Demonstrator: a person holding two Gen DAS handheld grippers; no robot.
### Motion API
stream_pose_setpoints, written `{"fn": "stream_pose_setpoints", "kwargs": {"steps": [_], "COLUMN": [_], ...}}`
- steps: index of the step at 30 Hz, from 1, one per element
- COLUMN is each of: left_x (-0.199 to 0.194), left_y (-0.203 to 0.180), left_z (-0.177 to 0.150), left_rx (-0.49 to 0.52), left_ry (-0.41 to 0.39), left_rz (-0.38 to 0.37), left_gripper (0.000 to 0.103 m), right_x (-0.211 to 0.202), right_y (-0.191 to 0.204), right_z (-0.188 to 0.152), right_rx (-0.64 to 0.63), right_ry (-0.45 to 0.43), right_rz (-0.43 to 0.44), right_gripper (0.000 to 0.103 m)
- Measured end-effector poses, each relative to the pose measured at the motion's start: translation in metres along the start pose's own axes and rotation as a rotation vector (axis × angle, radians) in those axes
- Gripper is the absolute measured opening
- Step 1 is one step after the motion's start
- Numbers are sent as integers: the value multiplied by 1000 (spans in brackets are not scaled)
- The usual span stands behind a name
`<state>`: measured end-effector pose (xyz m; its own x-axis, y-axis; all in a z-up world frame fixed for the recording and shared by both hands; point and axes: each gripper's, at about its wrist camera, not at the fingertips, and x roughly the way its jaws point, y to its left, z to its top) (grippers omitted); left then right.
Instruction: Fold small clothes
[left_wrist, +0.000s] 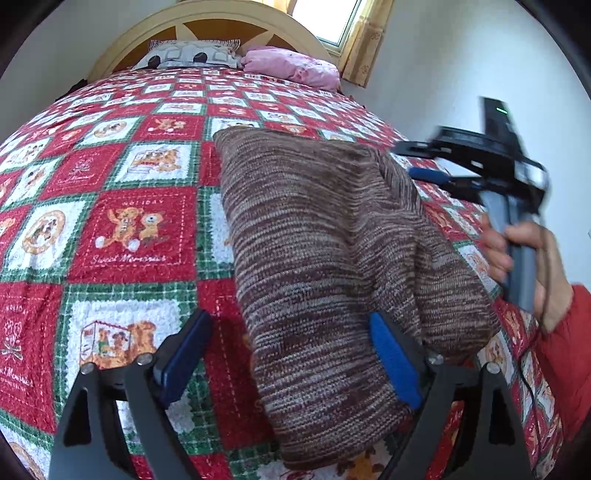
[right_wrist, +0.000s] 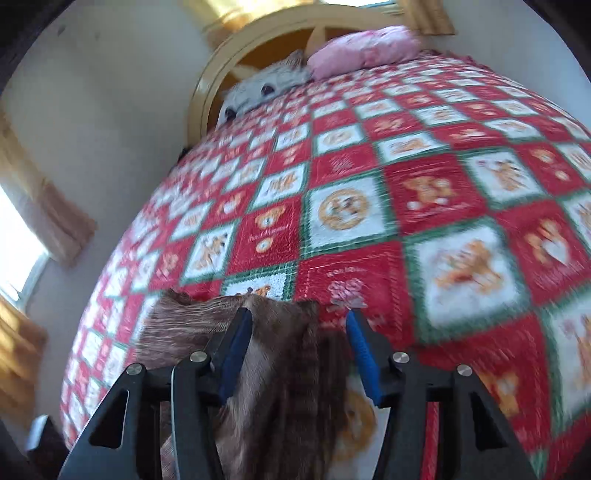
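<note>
brown and white marled knit garment (left_wrist: 325, 266) folded lengthwise mid-frame on red-green patchwork quilt (left_wrist: 122, 206), left gripper (left_wrist: 291, 354) jaws apart, right gripper (right_wrist: 299, 350) likewise apart

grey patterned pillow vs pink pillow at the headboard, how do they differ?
The grey patterned pillow is pale grey with dark oval spots and a frilled edge; the pink pillow is plain pink and crumpled. In the left wrist view the grey patterned pillow lies left of the pink pillow, which lies nearer the window. Both lie against the headboard at the top of the quilt.
</note>
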<state>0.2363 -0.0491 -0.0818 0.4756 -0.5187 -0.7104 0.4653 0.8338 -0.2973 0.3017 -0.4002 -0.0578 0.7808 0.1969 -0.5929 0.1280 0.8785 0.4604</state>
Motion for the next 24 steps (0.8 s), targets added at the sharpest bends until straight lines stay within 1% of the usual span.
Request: {"fn": "stream_pose_setpoints", "kwargs": {"steps": [2,4,5,7,9,11,12,14,15,16,17,19,20,21,22,24], "left_x": [0,0,0,0,-3,-11,-20,-34,-42,-49,-55,-66,-69,-75,-79,-89], "left_y": [1,1,1,0,1,1,3,7,10,12,13,15,14,14,14,10], "left_z": [0,0,0,0,-1,-2,-5,-11,-15,-19,-21,-22,-21,-19,-16,-9], "left_rx": [-2,-2,-1,1,-6,-23,-46,-75,-85,-86,-82,-70,-66,-60,-55,-40], "left_ry": [-2,-2,-2,-3,0,-2,-10,-28,-35,-39,-44,-57,-64,-77,-89,-121], "left_rz": [-5,-4,-2,4,12,34,33,3,-4,1,10,39,48,54,54,51], "left_gripper": [91,91,91,91,91,91,91,91,91,91,91,91,91,91,91,91], "right_x": [-38,-68,-78,-85,-78,-64,-58,-53,-52,-48,-43,-40,-45,-52,-65,-92], "right_y": [5,15,20,32,40,50,52,56,59,62,62,60,62,66,72,79], "right_z": [-24,-55,-70,-102,-125,-142,-149,-152,-152,-150,-150,-147,-143,-140,-134,-124], "right_rx": [-19,-32,-39,-56,-60,-96,-102,-112,-122,-134,-131,-121,-151,-190,-248,-317], "right_ry": [2,27,47,96,147,186,199,170,156,165,186,207,212,203,175,123], "right_rz": [92,181,201,224,226,167,135,120,118,121,121,121,101,75,44,5], "right_gripper": [54,54,54,54,54,54,54,54,45,12,4,4,4,4,4,4]}}
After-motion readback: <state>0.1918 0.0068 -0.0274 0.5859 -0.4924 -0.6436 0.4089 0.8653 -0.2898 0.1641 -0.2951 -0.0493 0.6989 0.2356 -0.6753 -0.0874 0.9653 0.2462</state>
